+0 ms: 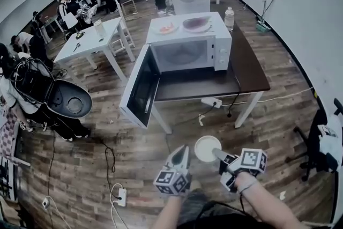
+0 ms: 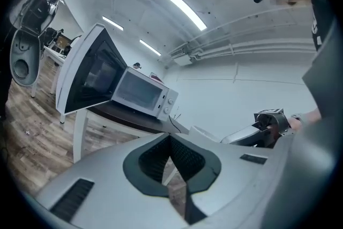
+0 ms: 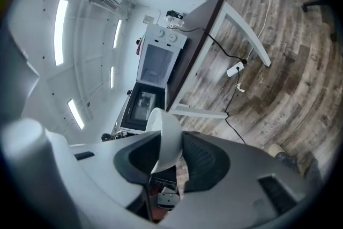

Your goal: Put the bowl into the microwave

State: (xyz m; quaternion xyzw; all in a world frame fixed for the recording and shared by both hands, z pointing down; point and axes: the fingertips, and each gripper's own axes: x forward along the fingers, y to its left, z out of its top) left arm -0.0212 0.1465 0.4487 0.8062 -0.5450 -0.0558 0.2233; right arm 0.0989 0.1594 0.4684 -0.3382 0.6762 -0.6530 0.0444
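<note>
Clamping the bowl (image 1: 207, 147) is the right gripper (image 1: 216, 153); the left gripper (image 1: 183, 149) seems closed.

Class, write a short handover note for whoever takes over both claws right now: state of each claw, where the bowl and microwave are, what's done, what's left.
Left claw: shut, empty.
Right claw: shut on the rim of the white bowl, held above the floor.
Microwave: on the dark table ahead, door swung wide open.
Done: door open, bowl in hand.
Left: carry the bowl over and set it inside.
</note>
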